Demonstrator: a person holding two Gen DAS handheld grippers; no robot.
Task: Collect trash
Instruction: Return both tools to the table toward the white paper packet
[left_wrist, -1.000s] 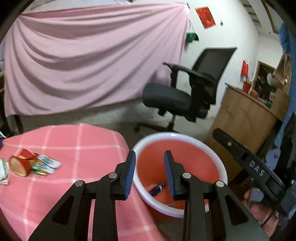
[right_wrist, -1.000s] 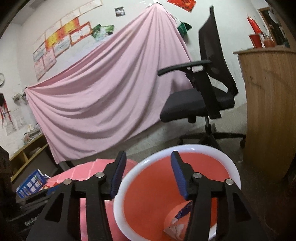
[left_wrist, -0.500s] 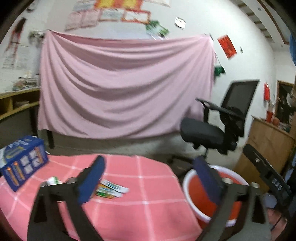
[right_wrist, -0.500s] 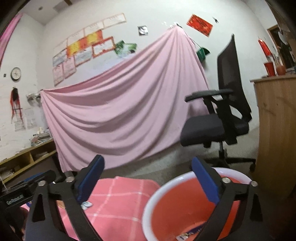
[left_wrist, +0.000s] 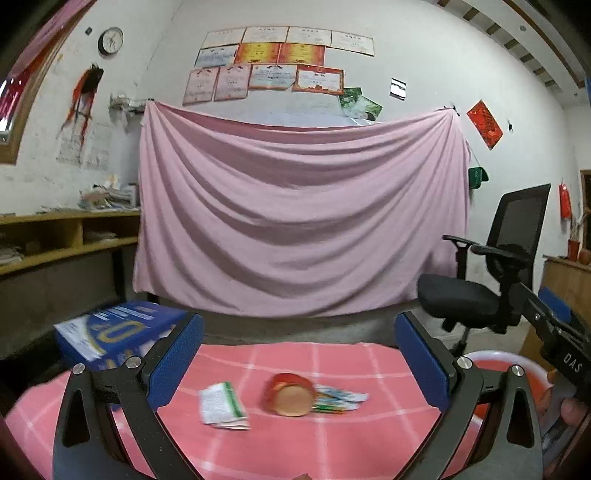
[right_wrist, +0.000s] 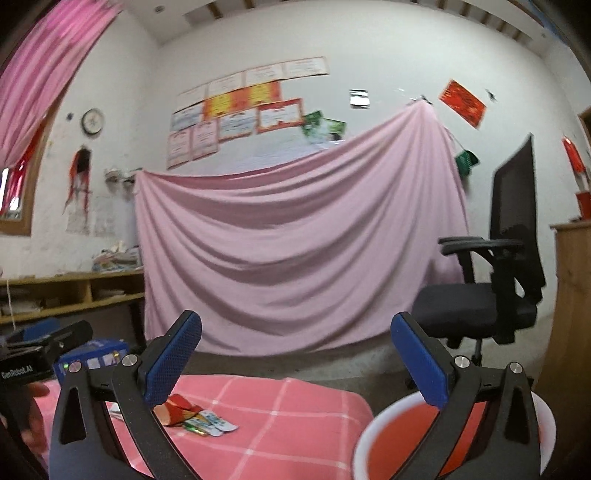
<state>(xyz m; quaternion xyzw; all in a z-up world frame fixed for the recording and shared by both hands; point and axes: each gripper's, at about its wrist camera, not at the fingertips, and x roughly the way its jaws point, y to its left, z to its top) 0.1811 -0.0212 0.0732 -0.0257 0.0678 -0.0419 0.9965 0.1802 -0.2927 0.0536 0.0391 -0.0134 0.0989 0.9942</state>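
Observation:
On the pink checked tablecloth lie a red paper cup on its side, a white wrapper to its left and flat snack wrappers to its right. My left gripper is open and empty, held above and in front of them. My right gripper is open and empty; the cup and wrappers lie low to its left. The red basin with white rim sits at the table's right edge, also in the left wrist view.
A blue box stands at the table's back left. A black office chair and a wooden counter are to the right. A pink sheet hangs on the back wall. Shelves run along the left.
Both grippers have opened wide and lifted back from over the basin. The left view has swung left, from the basin to the trash on the table.

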